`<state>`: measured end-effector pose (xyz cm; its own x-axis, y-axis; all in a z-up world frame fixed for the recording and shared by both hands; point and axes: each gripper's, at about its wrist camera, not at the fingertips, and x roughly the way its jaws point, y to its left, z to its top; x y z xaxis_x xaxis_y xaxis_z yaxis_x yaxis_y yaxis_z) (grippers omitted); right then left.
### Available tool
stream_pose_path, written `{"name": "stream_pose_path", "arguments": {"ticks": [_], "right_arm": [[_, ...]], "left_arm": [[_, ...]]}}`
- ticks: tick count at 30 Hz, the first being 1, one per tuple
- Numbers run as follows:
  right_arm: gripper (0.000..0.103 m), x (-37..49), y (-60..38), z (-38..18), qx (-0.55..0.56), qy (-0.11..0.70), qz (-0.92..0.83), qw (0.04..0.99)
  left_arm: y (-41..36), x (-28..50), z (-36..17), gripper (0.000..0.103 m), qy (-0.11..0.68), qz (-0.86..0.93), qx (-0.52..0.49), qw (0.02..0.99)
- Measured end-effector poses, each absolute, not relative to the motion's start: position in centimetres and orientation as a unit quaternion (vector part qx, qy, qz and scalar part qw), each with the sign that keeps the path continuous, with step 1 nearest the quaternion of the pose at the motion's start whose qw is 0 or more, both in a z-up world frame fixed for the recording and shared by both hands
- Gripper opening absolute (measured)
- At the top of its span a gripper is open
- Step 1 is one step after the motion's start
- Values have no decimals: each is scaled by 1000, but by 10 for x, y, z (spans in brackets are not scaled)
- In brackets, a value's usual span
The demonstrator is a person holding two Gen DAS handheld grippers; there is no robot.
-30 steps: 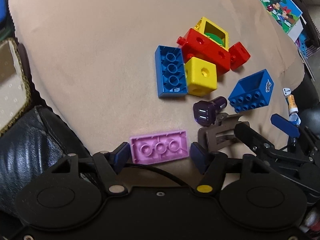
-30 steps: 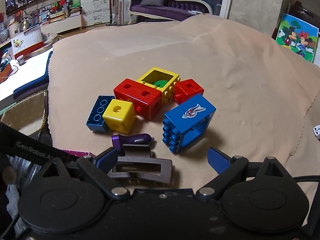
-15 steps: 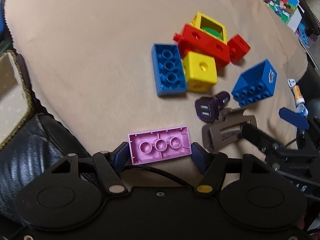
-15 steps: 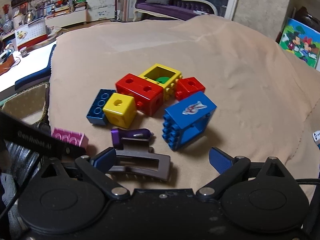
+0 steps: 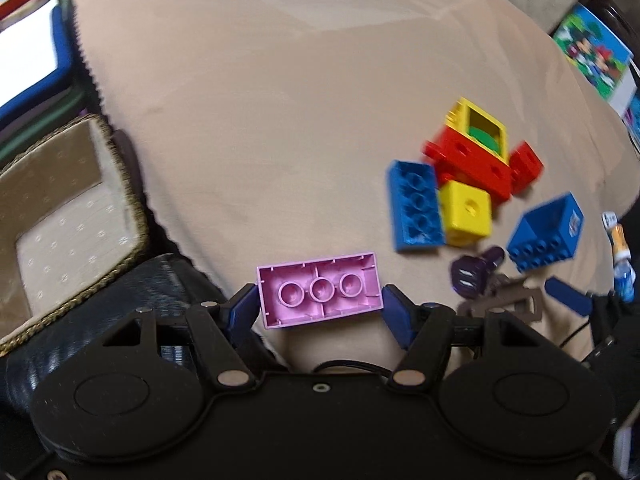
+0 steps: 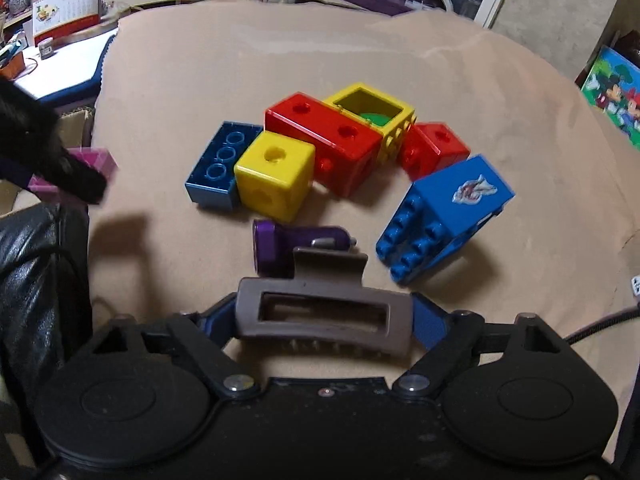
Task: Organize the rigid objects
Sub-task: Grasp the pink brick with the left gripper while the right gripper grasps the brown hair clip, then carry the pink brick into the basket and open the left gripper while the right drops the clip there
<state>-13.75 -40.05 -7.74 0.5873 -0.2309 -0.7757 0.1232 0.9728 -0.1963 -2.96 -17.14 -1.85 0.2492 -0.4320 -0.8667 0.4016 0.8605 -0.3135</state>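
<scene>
Both claws now loaded: pink brick lifted, hair clip newly clamped.

Against the earlier frames, the left claw (image 5: pixel 320 306) has carried the pink brick (image 5: pixel 319 289), gripped at both ends, up off the cloth toward the woven basket (image 5: pixel 60 216) at the frame's left; the right claw (image 6: pixel 325 320), wide before, has closed on the brown hair clip (image 6: pixel 324 312) at lower centre. Two items look ready for sorting. The purple car charger (image 6: pixel 288 246) and remaining bricks lie mid-frame on a beige blanket (image 6: pixel 240 72); cluttered living room behind.
</scene>
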Motion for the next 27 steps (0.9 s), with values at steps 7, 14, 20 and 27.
{"name": "stream_pose_path", "arguments": {"ticks": [7,14,20,27], "right_arm": [[86,-145,-410,-43,-16,420,-101,902],[87,-128,-388,-5,55,378,-67,922],[87,-77,-324,1,103,388,1,916],[87,-17,-232,-15,91,433,44,896]], "left_arm": [[-135,-8,-11,62,558,-222,-45,798],[-85,14,-9,62,552,-163,-52,816],[-43,27,-3,62,541,-104,-50,833],[-2,38,5,62,521,-53,-70,849]]}}
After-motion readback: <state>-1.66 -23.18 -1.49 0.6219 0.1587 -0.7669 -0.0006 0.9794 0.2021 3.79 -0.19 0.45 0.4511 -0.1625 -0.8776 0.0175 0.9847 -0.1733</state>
